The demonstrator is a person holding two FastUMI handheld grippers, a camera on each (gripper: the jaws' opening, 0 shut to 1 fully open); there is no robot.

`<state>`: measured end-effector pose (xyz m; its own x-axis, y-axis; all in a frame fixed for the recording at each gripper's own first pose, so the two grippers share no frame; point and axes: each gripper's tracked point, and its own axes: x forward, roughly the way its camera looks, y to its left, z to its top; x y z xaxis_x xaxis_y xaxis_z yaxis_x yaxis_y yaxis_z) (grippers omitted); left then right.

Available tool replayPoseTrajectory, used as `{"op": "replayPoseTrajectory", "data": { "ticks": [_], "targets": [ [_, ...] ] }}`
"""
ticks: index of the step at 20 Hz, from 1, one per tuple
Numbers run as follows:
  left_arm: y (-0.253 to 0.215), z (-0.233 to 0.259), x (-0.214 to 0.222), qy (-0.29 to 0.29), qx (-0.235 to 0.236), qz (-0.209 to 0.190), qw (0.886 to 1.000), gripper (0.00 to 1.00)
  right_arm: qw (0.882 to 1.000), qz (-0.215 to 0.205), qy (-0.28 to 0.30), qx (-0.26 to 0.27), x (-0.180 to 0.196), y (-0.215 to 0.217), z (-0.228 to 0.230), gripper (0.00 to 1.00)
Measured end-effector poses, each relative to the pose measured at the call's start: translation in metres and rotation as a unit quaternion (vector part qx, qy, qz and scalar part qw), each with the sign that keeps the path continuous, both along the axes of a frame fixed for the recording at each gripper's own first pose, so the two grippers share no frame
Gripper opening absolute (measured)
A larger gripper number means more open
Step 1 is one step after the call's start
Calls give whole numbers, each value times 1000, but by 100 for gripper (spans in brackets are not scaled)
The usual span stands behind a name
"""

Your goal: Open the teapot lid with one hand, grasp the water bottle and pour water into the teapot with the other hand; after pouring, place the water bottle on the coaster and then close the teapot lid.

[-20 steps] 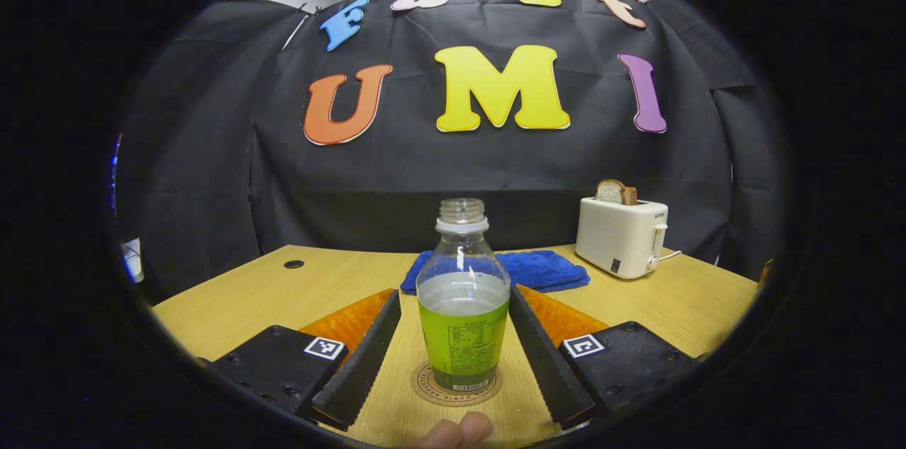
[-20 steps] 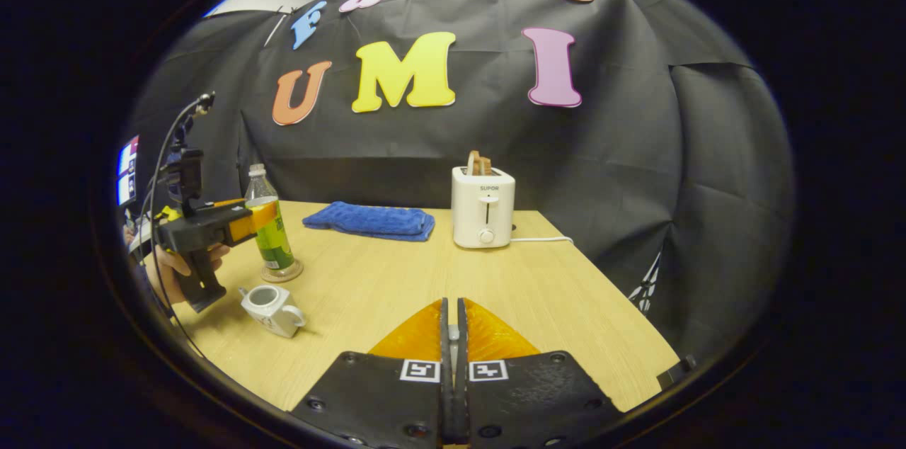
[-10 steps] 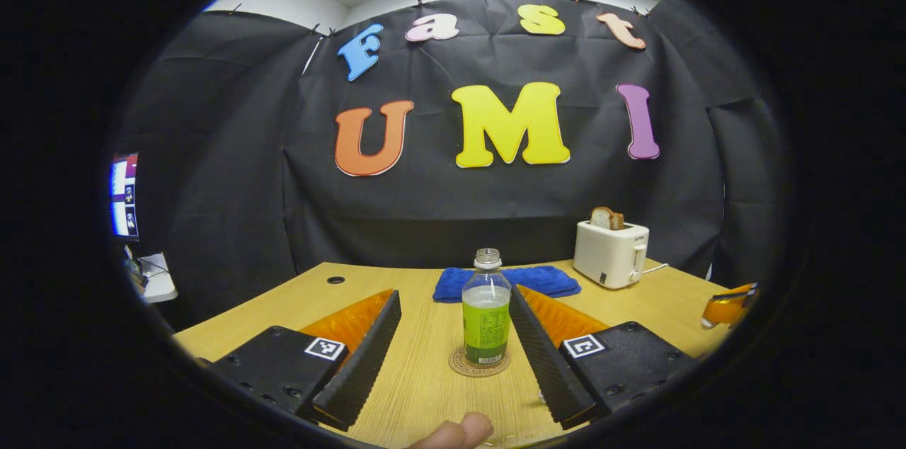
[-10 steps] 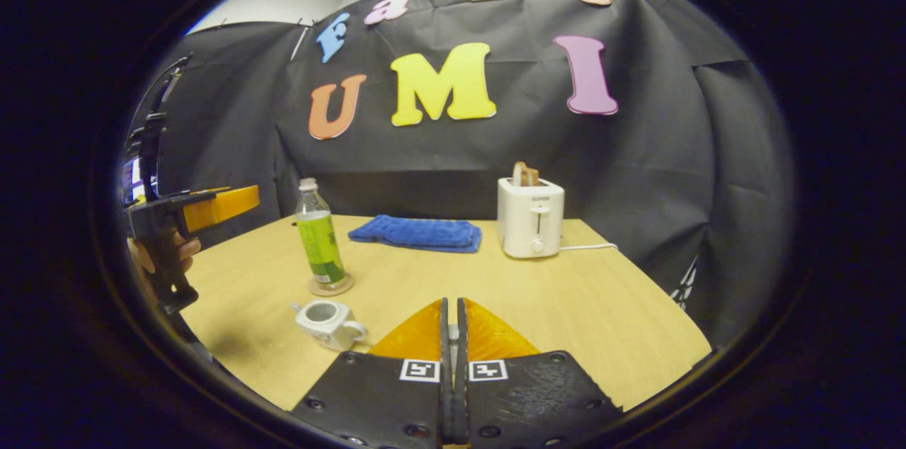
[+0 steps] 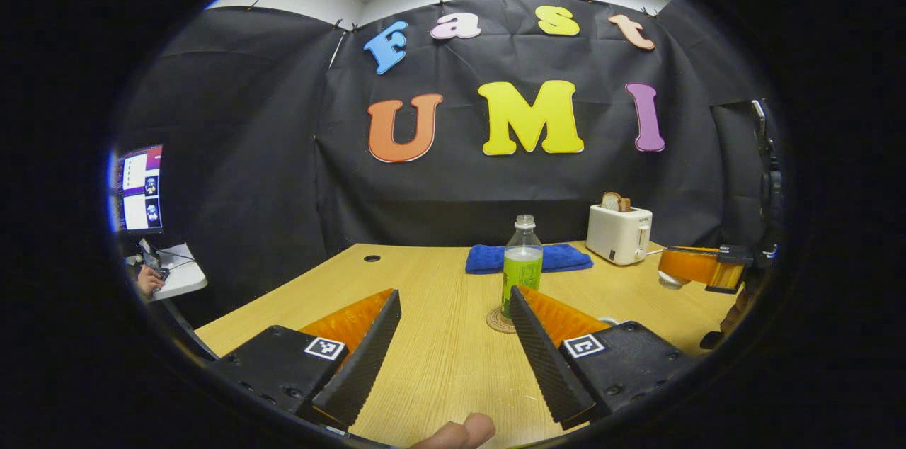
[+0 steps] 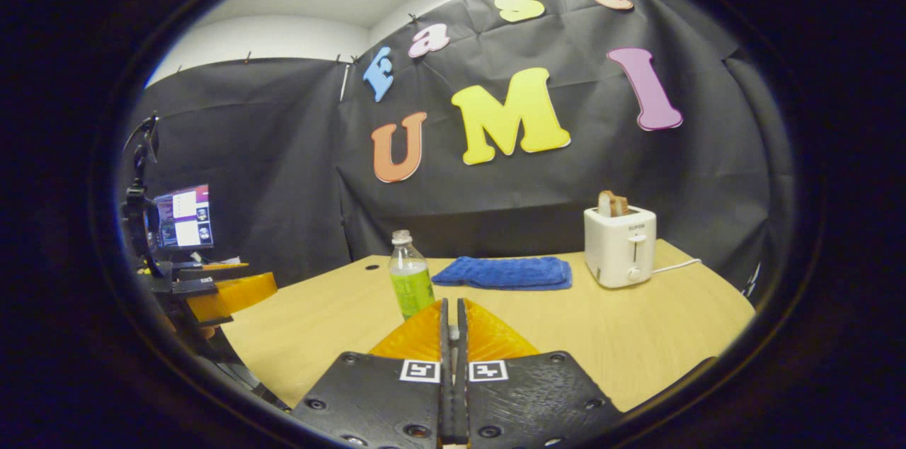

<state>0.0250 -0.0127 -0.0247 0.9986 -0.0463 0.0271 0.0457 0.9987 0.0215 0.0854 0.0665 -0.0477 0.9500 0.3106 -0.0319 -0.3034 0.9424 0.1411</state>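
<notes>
Counter: wooden, carrying everything below.
Towel: blue, folded, at the back behind the bottle.
Toaster: white, bread in its slot, right of the towel.
Left hand-held gripper: fingers spread wide, nothing between them, low over the counter (a fingertip shows at the bottom edge).
Right hand-held gripper: fingers pressed together; whether anything is pinched between them, I cannot tell.
Bottle: upright, uncapped, green label, part full, standing on the coaster.
Coaster: round, under the bottle.
</notes>
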Motion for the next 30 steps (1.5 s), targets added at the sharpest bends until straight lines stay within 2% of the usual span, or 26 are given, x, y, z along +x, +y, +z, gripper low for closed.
{"op": "replayPoseTrajectory", "data": {
  "ticks": [6,15,20,24,25,26,28,29,30],
  "targets": [
    [19,11,-10,2,-13,-8,1000,96,1000,0,17,-20,22,35,-28,1],
    [34,15,-11,2,-38,-9,999,96,997,-12,64,-32,48,40,-85,1],
    [28,11,-10,9,-32,-16,999,96,997,-12,67,-33,50,42,-93,1],
    [24,8,-11,15,-27,-22,999,96,997,-22,60,-45,51,37,-91,6],
    [23,7,-10,18,-26,-24,999,96,997,-22,58,-45,51,39,-88,10],
    [24,7,-10,19,-26,-22,999,96,997,-28,55,-48,50,37,-83,23],
    [26,4,-8,25,-30,-22,999,96,997,-32,49,-50,46,35,-72,38],
    [26,3,-8,28,-32,-21,999,96,997,-29,43,-50,41,35,-64,39],
    [26,3,-8,29,-34,-20,999,96,998,-24,37,-49,36,37,-55,54]
  ]
}}
